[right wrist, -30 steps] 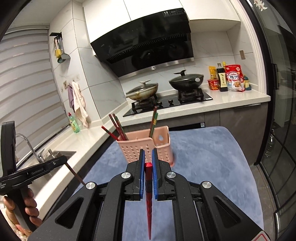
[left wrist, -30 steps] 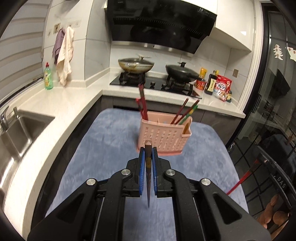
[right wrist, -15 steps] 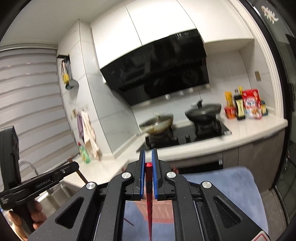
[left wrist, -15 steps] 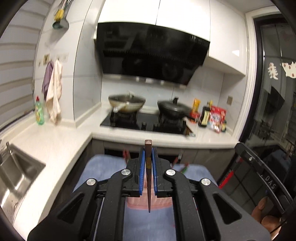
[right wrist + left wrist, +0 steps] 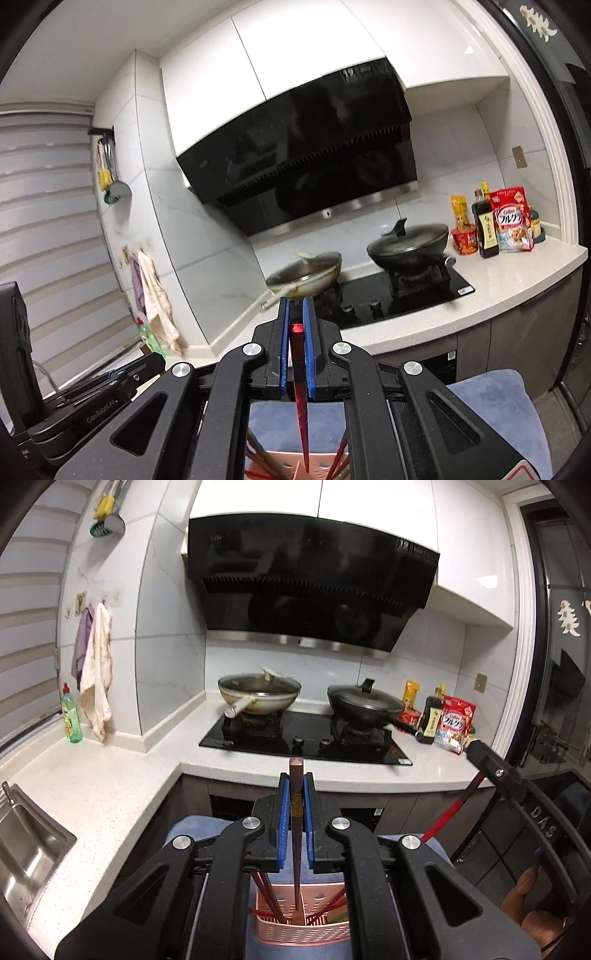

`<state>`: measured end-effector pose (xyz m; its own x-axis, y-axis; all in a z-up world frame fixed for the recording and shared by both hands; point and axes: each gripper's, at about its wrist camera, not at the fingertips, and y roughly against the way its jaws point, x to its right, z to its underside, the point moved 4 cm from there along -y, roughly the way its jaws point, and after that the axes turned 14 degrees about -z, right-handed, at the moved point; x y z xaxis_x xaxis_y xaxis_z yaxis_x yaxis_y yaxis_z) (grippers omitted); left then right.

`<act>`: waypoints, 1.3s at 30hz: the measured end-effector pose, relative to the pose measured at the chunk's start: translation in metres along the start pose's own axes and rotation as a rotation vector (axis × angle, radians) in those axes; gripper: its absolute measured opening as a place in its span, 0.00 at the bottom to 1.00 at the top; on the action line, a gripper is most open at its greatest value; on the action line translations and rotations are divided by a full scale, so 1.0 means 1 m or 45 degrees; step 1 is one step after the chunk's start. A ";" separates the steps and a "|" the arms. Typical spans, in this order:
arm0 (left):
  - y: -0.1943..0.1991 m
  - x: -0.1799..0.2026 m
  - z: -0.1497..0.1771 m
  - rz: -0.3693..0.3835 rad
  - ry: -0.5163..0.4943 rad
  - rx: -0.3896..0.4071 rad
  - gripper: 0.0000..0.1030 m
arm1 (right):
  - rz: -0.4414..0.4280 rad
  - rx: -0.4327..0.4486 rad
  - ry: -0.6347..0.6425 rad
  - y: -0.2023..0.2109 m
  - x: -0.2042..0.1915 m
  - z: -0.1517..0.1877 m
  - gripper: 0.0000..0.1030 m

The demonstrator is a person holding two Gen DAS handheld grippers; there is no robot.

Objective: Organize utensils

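Gripping one chopstick each, both jaws closed, pink holder (image 5: 303,928) on blue mat (image 5: 491,410), white counter (image 5: 110,794), stove (image 5: 306,738)

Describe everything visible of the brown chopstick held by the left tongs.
The brown chopstick is a dark, wood-like, square-sectioned stick with a small gold band partway along. It is clamped between the blue pads of the left tongs, blunt end poking past them, tapered tip pointing down into the pink perforated utensil holder beside red chopsticks.
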<state>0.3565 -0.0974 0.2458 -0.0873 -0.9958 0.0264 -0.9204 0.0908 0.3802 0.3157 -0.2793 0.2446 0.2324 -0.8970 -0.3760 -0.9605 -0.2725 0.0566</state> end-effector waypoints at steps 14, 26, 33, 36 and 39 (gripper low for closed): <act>-0.038 -0.001 0.040 -0.011 -0.020 -0.111 0.19 | 0.027 -0.232 -0.023 -0.035 0.024 0.072 0.12; -0.008 -0.006 0.049 -0.113 -0.079 -0.073 0.64 | 0.060 -0.238 0.041 0.000 0.008 0.065 0.38; 0.008 -0.010 0.067 -0.146 -0.108 -0.116 0.69 | 0.083 -0.301 0.110 0.030 -0.007 0.078 0.47; 0.017 -0.012 0.075 -0.157 -0.118 -0.125 0.71 | 0.110 -0.332 0.138 0.041 -0.011 0.087 0.47; 0.027 -0.014 0.085 -0.166 -0.128 -0.134 0.77 | 0.132 -0.358 0.140 0.050 -0.013 0.096 0.48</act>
<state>0.3008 -0.0801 0.1774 -0.0125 -0.9927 -0.1198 -0.8819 -0.0455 0.4692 0.2501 -0.2480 0.1638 0.1652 -0.9532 -0.2531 -0.9034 -0.2492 0.3489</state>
